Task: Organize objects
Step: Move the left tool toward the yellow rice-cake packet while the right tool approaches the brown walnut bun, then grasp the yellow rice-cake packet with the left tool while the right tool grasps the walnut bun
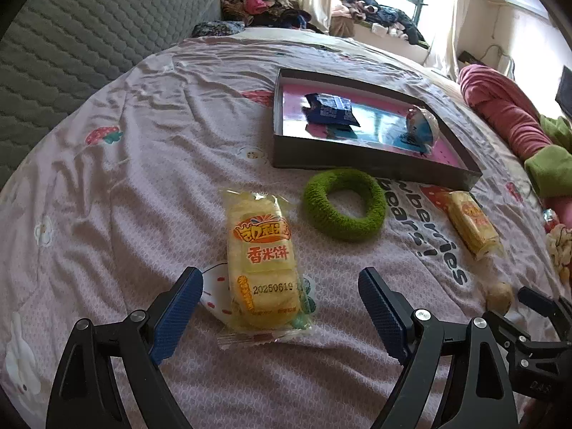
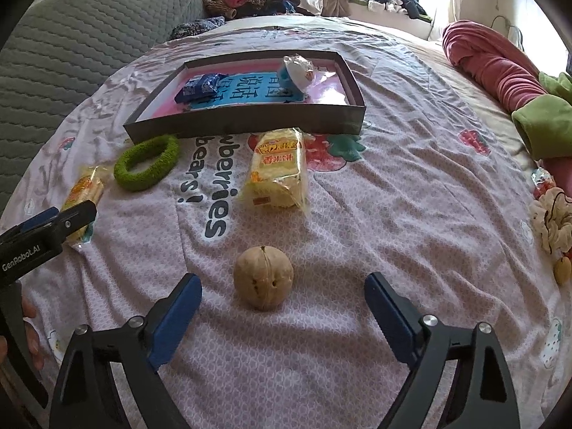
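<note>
On the pink strawberry bedsheet, my left gripper (image 1: 280,279) stands open around the near end of a yellow rice cracker packet (image 1: 262,250); its pads are clear of the wrapper. My right gripper (image 2: 282,284) is open too, with a walnut (image 2: 263,278) lying between its fingers, untouched. A green fuzzy ring (image 1: 343,204) and a second yellow cracker packet (image 1: 472,223) lie in front of a dark shallow box (image 1: 357,159). Inside the box are a blue snack packet (image 1: 330,107) and a white-and-blue wrapped item (image 1: 422,123).
A grey quilted headboard (image 1: 89,35) rises on the left. Clothes (image 1: 257,0) are piled at the far end by the window. A rolled red and green blanket (image 1: 500,107) lines the right side, with a cream floral item (image 2: 552,221) nearer.
</note>
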